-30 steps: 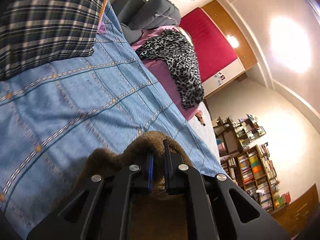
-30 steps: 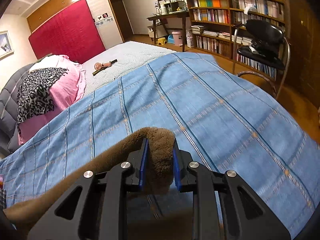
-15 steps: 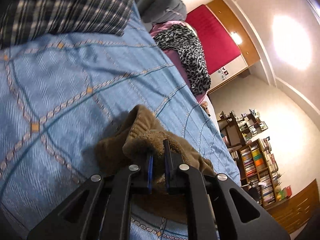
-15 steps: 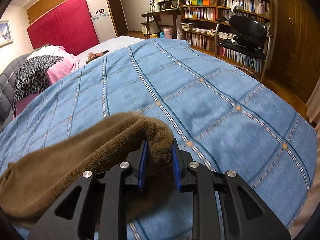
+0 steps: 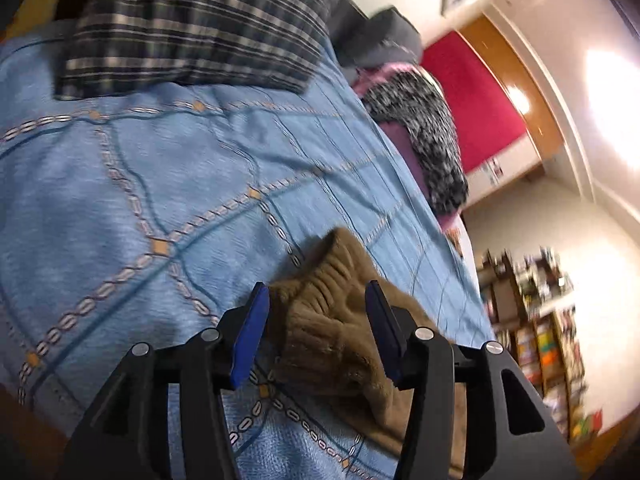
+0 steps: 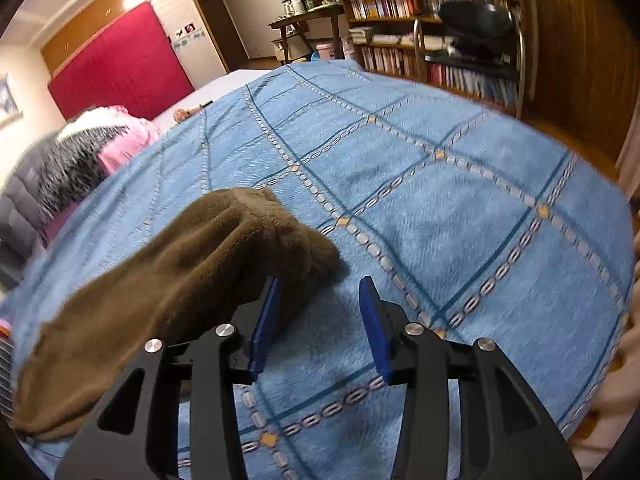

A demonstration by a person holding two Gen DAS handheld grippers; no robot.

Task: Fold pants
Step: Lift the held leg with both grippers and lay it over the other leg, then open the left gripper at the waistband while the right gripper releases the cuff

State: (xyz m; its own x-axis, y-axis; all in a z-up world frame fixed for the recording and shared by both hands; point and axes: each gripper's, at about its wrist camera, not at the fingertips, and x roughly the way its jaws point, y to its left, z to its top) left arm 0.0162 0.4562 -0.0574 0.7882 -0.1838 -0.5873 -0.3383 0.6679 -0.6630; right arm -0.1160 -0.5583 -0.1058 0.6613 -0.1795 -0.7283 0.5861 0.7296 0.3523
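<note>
Brown fleece pants [image 6: 180, 272] lie bunched on the blue patterned bedspread [image 6: 440, 200], left gripper [image 5: 316, 320] and right gripper [image 6: 320, 312] both spread open, empty; folding looks unfinished.

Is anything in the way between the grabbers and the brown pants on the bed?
Nothing visible. The brown pants lie on the blue bedspread right between the open fingers of the left hand-held gripper, and beside the left finger of the open right hand-held gripper.

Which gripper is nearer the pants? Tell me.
Left. The left gripper is open astride the pants; the right gripper is open beside them, over the blanket.
</note>
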